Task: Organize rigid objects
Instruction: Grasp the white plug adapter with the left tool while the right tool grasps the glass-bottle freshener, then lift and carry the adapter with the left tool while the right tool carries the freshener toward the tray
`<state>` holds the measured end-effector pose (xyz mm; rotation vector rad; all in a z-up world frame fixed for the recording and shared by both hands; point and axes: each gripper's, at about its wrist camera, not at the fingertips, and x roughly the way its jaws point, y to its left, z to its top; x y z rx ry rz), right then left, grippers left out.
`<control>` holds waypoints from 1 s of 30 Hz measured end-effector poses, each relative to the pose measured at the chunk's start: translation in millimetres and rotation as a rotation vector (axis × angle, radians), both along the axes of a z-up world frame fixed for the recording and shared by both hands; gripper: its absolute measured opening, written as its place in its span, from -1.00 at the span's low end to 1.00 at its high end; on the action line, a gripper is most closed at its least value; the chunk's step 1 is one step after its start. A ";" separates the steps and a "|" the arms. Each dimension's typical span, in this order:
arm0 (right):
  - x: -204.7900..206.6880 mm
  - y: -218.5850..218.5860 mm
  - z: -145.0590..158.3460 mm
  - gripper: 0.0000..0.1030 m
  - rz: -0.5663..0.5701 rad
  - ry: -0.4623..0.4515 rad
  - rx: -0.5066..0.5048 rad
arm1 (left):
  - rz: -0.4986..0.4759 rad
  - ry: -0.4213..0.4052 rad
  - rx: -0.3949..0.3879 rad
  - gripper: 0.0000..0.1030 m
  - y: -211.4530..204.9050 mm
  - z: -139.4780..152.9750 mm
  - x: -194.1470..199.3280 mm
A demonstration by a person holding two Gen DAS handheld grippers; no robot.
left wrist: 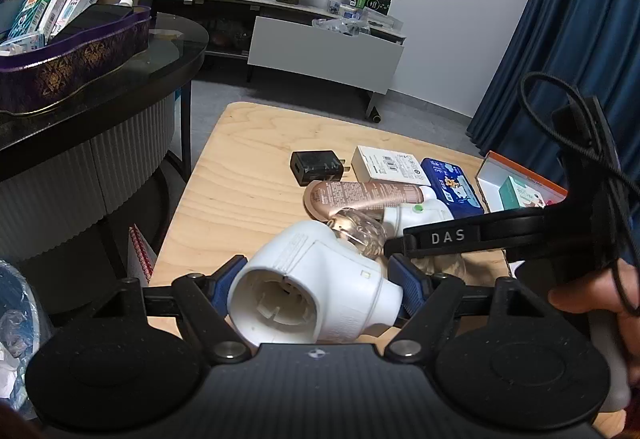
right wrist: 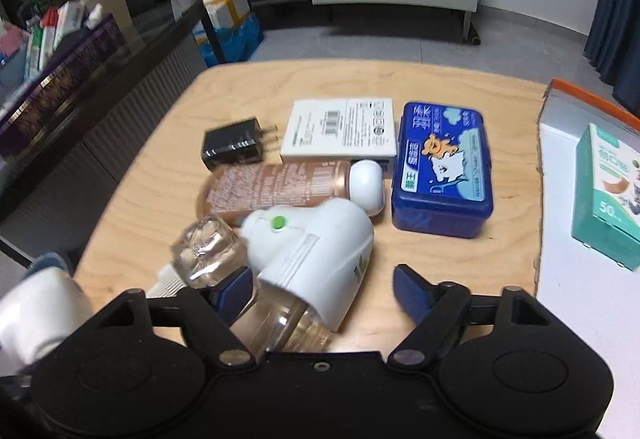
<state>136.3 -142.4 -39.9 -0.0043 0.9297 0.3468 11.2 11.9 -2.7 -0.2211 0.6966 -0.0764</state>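
My left gripper point(left wrist: 320, 281) is shut on a white plug-in vaporizer body point(left wrist: 312, 287), its open socket facing the camera, held just above the wooden table point(left wrist: 240, 179). My right gripper point(right wrist: 322, 289) is open around a second white vaporizer point(right wrist: 316, 251) with a green button and a clear bottle point(right wrist: 280, 323); its jaws do not press it. A loose clear bottle point(right wrist: 208, 251) lies by its left finger. Behind lie a brown tube point(right wrist: 280, 185), a black charger point(right wrist: 234, 147), a white box point(right wrist: 340, 129) and a blue tin point(right wrist: 442, 167).
An orange-edged white box point(right wrist: 580, 279) at the table's right holds a teal carton point(right wrist: 606, 195). A dark round table point(left wrist: 168, 51) at left carries a purple tray point(left wrist: 72, 63) of boxes. A TV bench point(left wrist: 324, 51) stands behind. The right gripper's body point(left wrist: 500, 235) crosses the left wrist view.
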 end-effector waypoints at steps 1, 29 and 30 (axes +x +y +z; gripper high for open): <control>-1.0 1.3 0.7 0.40 0.003 -0.016 -0.023 | 0.001 0.001 -0.001 0.52 -0.2 -0.4 0.4; -129.1 -162.9 79.5 0.39 -0.293 -0.257 0.014 | -0.200 -0.081 0.024 0.52 -106.7 40.8 1.6; -133.1 -169.5 80.2 0.39 -0.308 -0.261 0.012 | -0.218 -0.083 0.025 0.52 -114.2 41.8 2.6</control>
